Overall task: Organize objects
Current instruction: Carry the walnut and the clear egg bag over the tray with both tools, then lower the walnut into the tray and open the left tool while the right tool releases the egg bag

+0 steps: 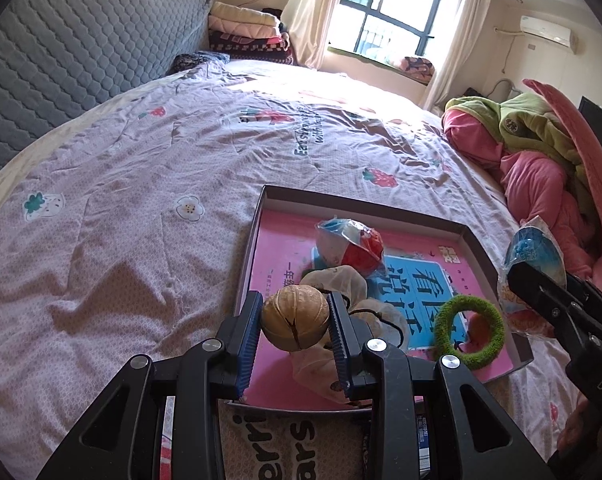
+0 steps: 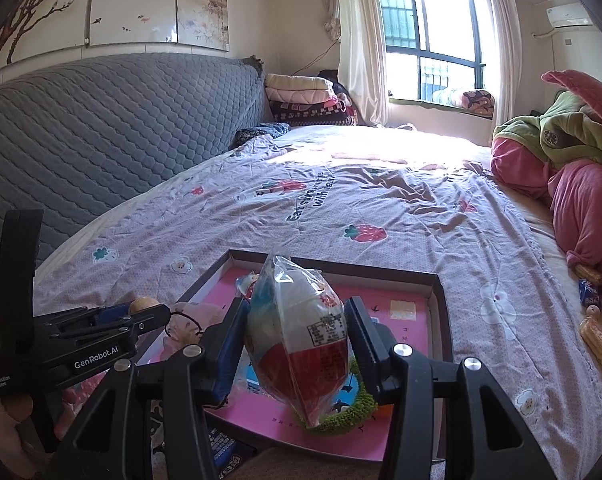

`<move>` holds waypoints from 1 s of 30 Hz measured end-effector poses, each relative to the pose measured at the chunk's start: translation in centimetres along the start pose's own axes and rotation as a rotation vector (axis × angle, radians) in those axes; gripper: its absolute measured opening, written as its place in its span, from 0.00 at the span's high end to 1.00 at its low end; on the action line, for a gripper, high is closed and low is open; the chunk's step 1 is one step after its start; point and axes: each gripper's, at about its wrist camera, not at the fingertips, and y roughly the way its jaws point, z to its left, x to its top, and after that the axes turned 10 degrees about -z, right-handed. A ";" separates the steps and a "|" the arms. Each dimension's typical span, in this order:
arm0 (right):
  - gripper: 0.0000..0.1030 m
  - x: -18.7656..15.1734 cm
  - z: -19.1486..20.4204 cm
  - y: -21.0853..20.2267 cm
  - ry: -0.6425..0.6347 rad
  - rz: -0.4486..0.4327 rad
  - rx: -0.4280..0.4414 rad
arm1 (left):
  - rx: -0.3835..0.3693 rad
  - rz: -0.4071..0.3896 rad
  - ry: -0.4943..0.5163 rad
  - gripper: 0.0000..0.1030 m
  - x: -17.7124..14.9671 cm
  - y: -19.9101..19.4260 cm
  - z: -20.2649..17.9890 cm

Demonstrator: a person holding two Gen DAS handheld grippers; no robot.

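- Left gripper [image 1: 295,322]: clenched on a round tan cracked walnut [image 1: 295,320], held above the near edge of the shallow pink-floored cardboard box [image 1: 481,240].
- Right gripper [image 2: 297,344]: clenched on a clear plastic red-white-blue snack packet [image 2: 301,340] over the box.
- Risk: the smooth round walnut may slip and roll across the bedspread [image 1: 121,220]; the slick packet may slide out if squeezed.

Grey quilted headboard [image 2: 101,128]; folded blankets [image 2: 301,96] beside it; barred window [image 2: 429,32].
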 end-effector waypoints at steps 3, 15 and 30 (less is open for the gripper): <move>0.51 -0.6 0.6 0.8 -0.013 0.022 0.006 | 0.004 0.014 0.005 0.68 -0.4 0.3 -0.1; 0.51 -2.3 2.6 2.4 -0.065 0.084 0.020 | 0.016 0.044 0.016 0.68 -1.1 1.0 0.0; 0.51 -2.9 2.7 3.5 -0.081 0.106 0.010 | 0.031 0.093 0.075 0.68 -2.2 2.1 -0.7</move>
